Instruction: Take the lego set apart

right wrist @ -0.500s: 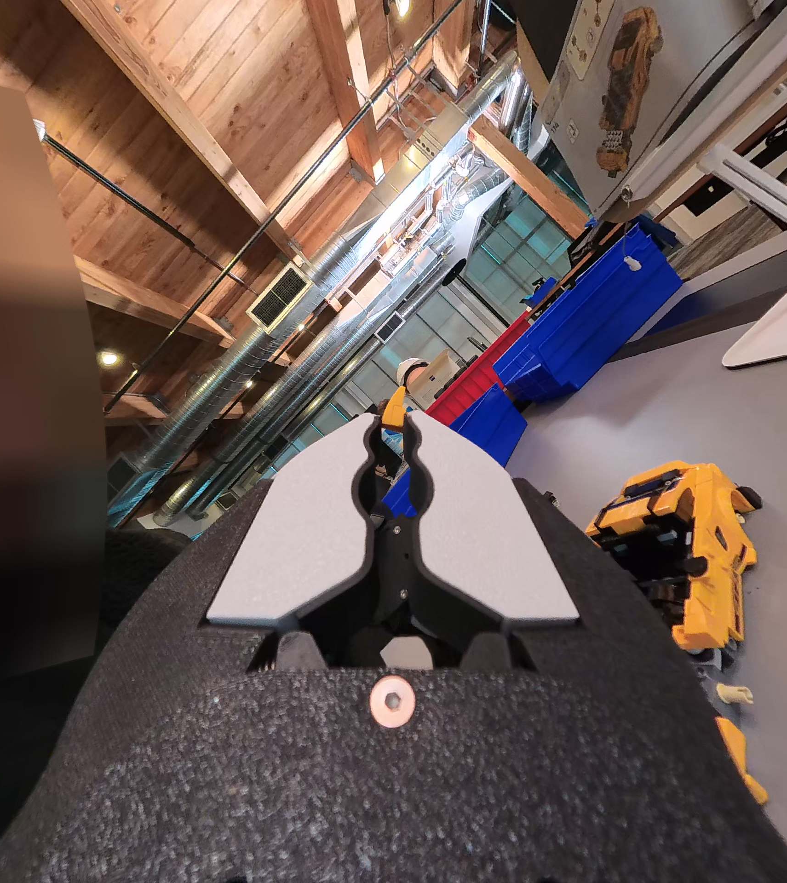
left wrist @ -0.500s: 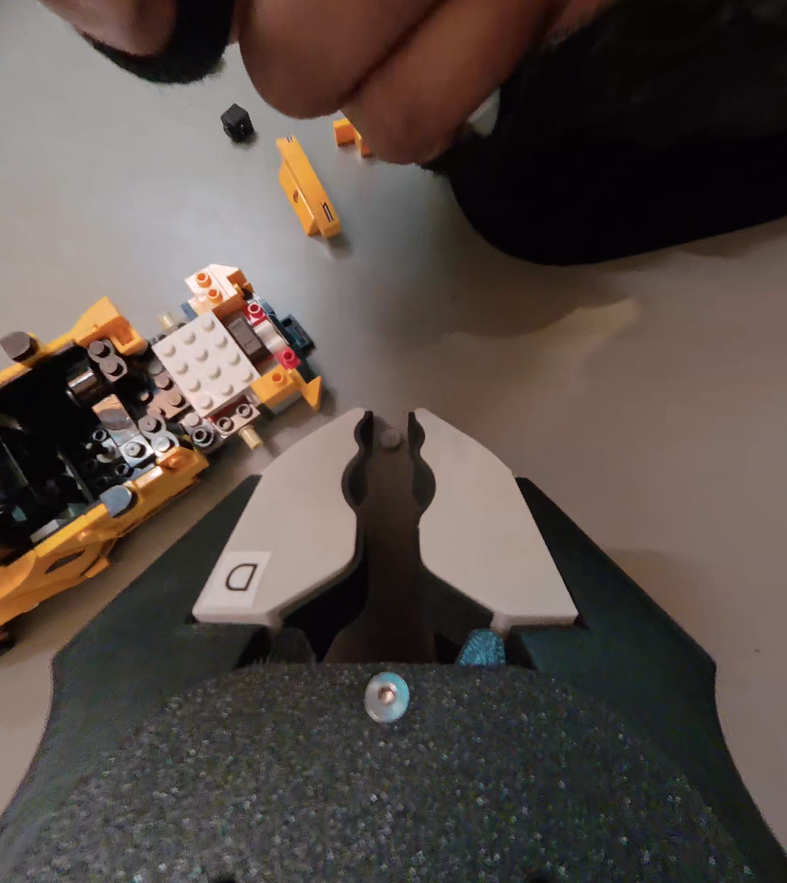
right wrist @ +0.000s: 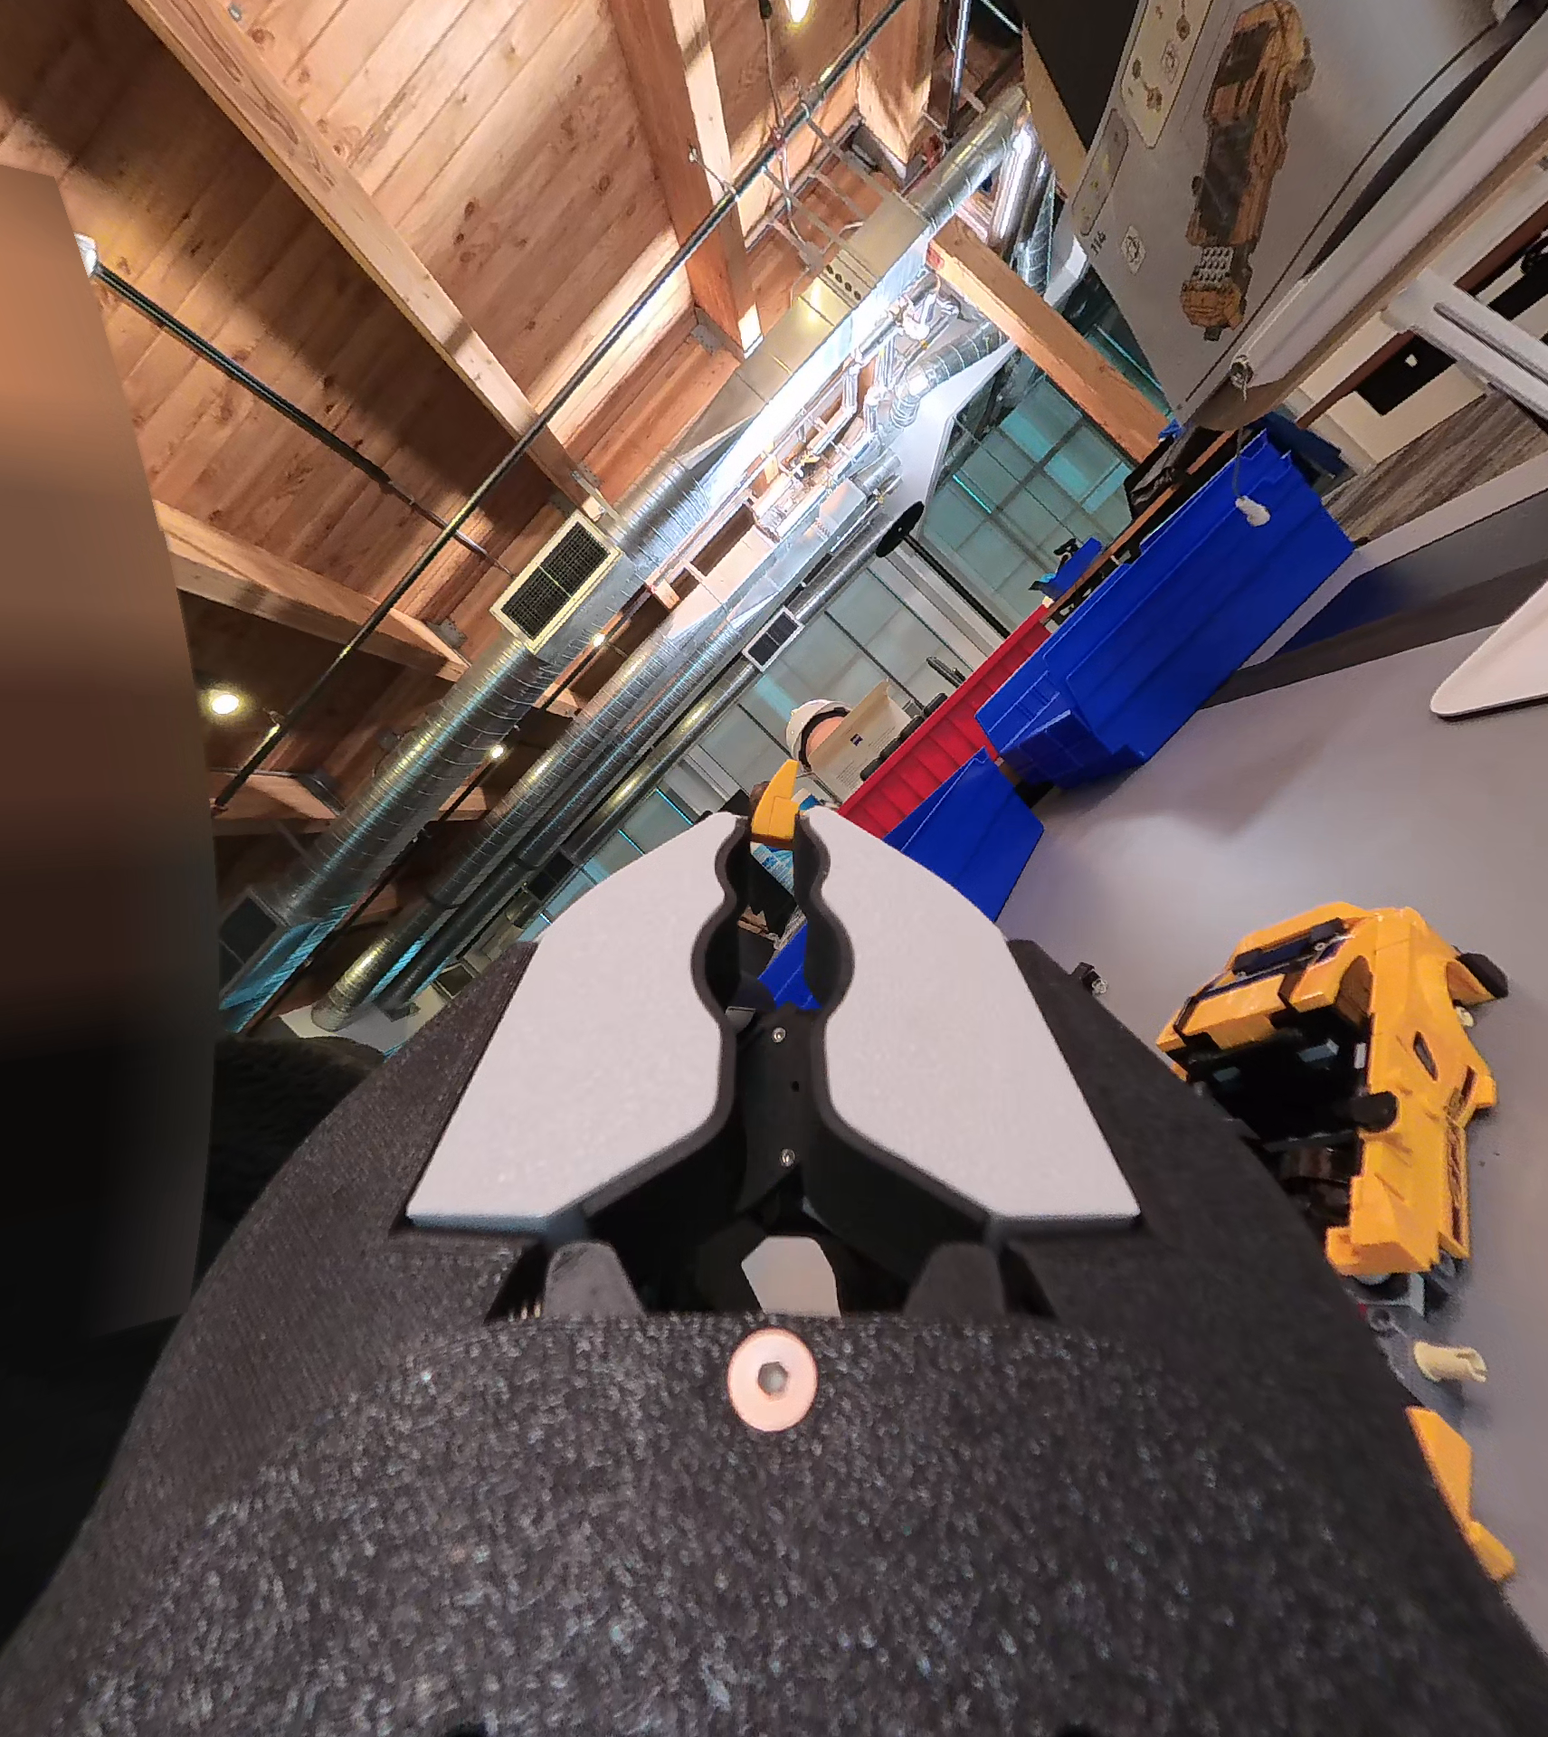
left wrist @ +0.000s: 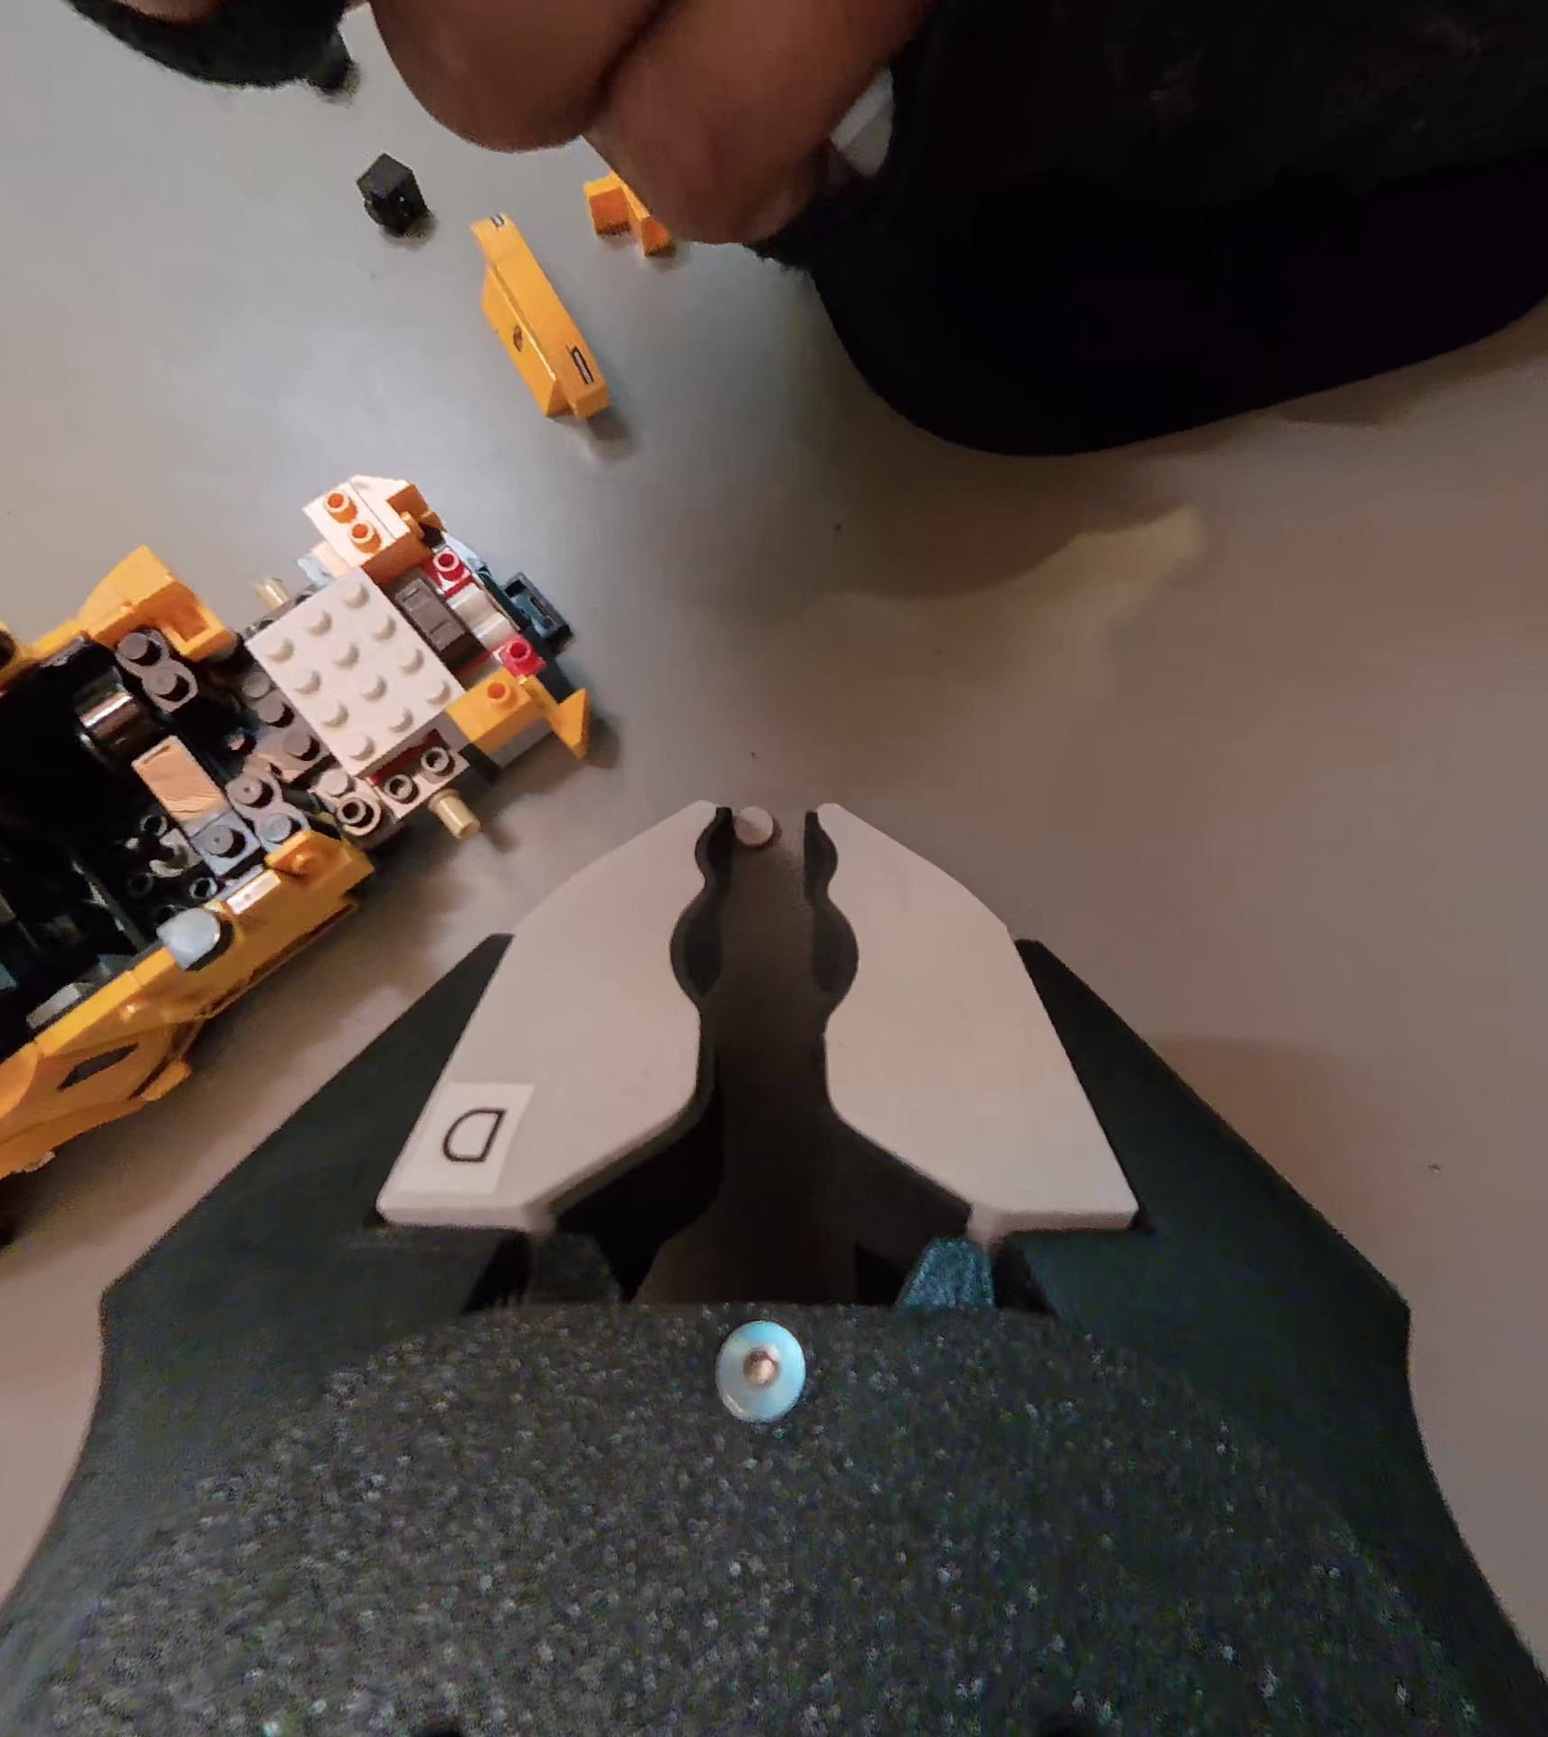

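Lego car [left wrist: 121, 846]; three loose pieces nearby.

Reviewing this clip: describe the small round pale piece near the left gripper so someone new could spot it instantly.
Start from the big yellow lego car lying on the grey table. Move from its stripped end to the left gripper beside it. The small pale round piece sits right between the gripper's tips; unlike the yellow bricks farther off, it is a tiny light-coloured disc.

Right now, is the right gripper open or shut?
Shut on a small yellow piece: the right gripper pinches it between its fingers, raised off the table.
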Demonstrator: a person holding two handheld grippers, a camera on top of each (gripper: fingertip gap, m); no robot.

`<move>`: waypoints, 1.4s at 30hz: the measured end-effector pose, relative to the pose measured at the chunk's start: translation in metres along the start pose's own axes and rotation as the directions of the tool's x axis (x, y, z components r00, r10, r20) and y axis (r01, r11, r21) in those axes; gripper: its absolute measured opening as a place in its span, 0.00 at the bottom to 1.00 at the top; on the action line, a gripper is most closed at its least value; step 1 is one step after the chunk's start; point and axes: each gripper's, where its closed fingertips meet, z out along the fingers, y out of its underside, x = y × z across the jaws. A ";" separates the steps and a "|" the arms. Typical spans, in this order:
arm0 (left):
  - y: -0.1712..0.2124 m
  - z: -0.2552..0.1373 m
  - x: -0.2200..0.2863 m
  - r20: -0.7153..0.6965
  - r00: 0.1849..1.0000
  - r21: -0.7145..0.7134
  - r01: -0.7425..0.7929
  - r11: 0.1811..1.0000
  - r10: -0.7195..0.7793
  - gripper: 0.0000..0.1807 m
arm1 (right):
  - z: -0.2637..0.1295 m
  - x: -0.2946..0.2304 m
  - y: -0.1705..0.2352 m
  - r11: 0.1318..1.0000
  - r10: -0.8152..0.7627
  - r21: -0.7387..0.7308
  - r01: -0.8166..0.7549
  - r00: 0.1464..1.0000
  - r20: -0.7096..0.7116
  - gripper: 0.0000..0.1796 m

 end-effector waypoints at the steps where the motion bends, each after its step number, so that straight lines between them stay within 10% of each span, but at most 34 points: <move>1: 0.000 0.000 0.000 0.002 1.000 0.000 0.000 1.000 0.000 0.07 | 0.000 0.000 0.000 1.000 0.000 0.000 0.000 1.000 0.000 0.05; 13: -0.009 -0.017 -0.012 0.071 0.998 0.039 -0.002 0.999 0.000 0.04 | 0.001 -0.003 0.002 1.000 -0.012 -0.015 0.012 1.000 0.006 0.05; 24: -0.004 -0.151 -0.081 0.505 0.836 0.309 0.055 0.949 -0.213 0.04 | -0.001 -0.001 0.000 0.998 -0.056 -0.013 0.056 0.998 -0.021 0.05; 33: 0.148 -0.353 -0.100 0.772 0.295 0.506 0.249 0.826 -0.562 0.04 | 0.001 -0.004 0.003 0.998 -0.054 -0.022 0.054 0.998 -0.011 0.05; 42: 0.258 -0.357 -0.089 0.764 0.243 0.448 0.466 0.763 -0.597 0.04 | 0.002 -0.002 0.007 0.998 -0.049 -0.032 0.048 0.999 -0.014 0.04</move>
